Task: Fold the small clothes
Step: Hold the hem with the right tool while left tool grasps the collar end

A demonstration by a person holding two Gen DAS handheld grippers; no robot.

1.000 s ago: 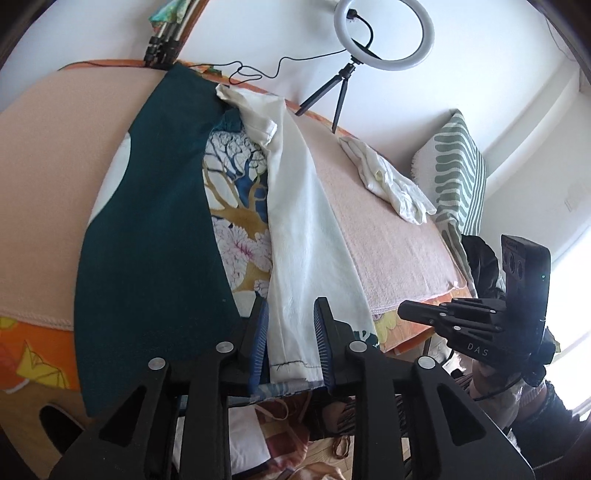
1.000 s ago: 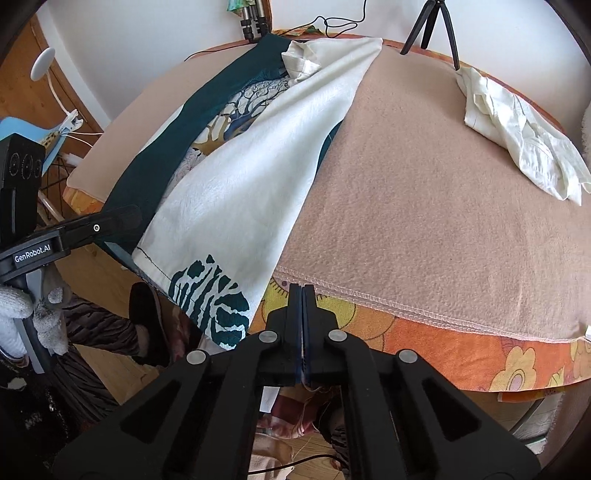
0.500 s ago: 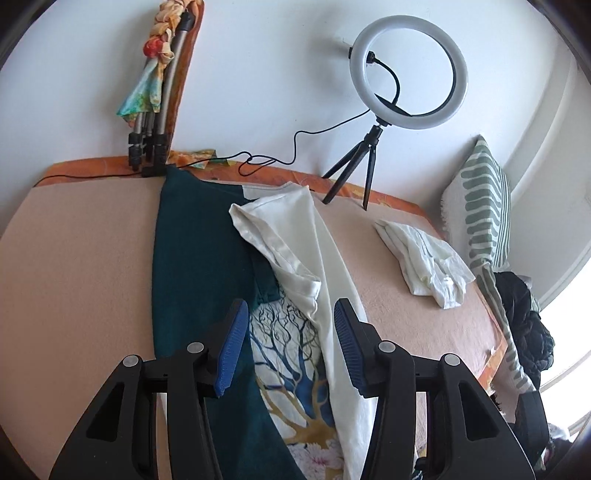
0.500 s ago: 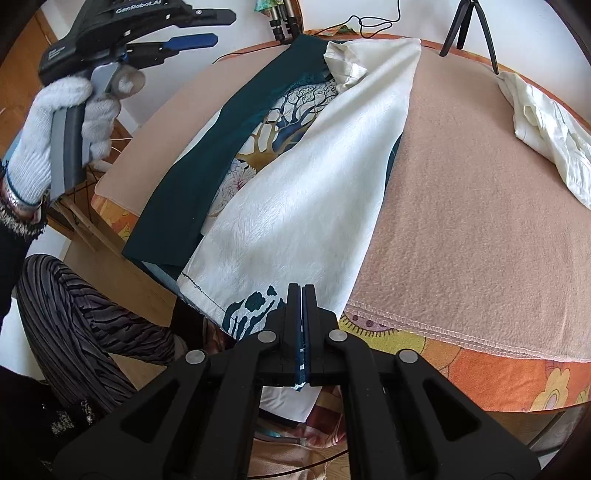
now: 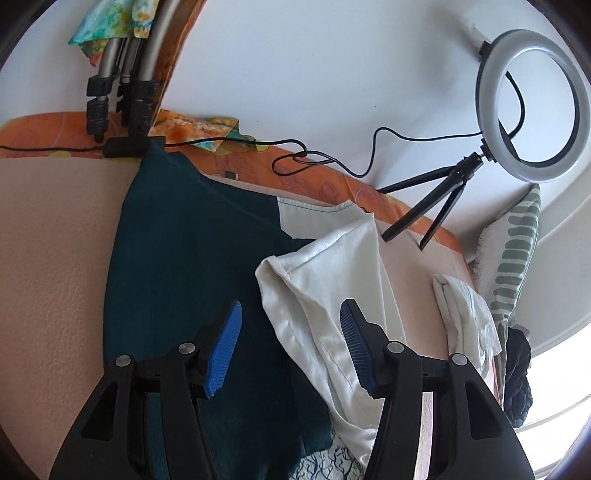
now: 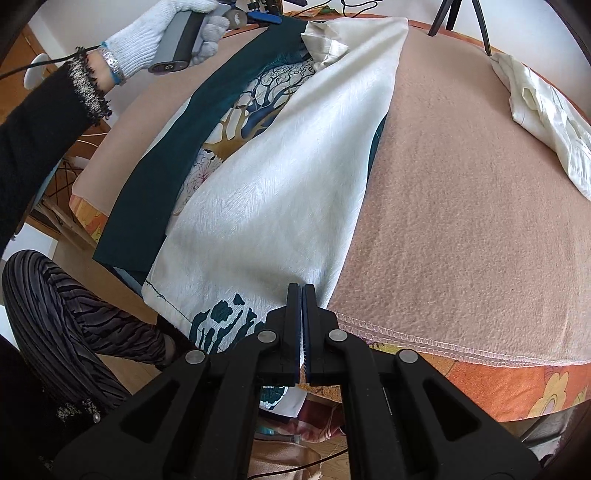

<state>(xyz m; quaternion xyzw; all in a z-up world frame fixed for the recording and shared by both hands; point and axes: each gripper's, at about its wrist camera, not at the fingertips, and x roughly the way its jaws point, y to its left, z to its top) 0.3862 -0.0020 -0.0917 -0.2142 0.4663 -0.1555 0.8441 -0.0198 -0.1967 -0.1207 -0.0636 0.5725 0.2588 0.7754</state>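
Observation:
A long garment, dark teal with a tree print and a white reverse side (image 6: 280,177), lies lengthwise on the pink blanket (image 6: 461,206). Its white side is folded over the print. My right gripper (image 6: 303,295) is shut on the garment's near hem at the table's front edge. My left gripper (image 5: 290,347) is open, held above the far end of the garment, over the crumpled white corner (image 5: 317,295) beside the teal part (image 5: 192,266). In the right wrist view the gloved left hand (image 6: 173,29) holds that gripper at the far end.
A second crumpled white garment (image 6: 546,110) lies at the right of the blanket. A ring light on a tripod (image 5: 528,110) and a cable (image 5: 332,158) stand at the far edge. Tripod legs (image 5: 122,85) are clamped at the far left. A striped pillow (image 5: 517,258) is at right.
My left gripper let go of the near hem, opened wider and moved to the far end of the garment. My right gripper moved in and took hold of the near hem.

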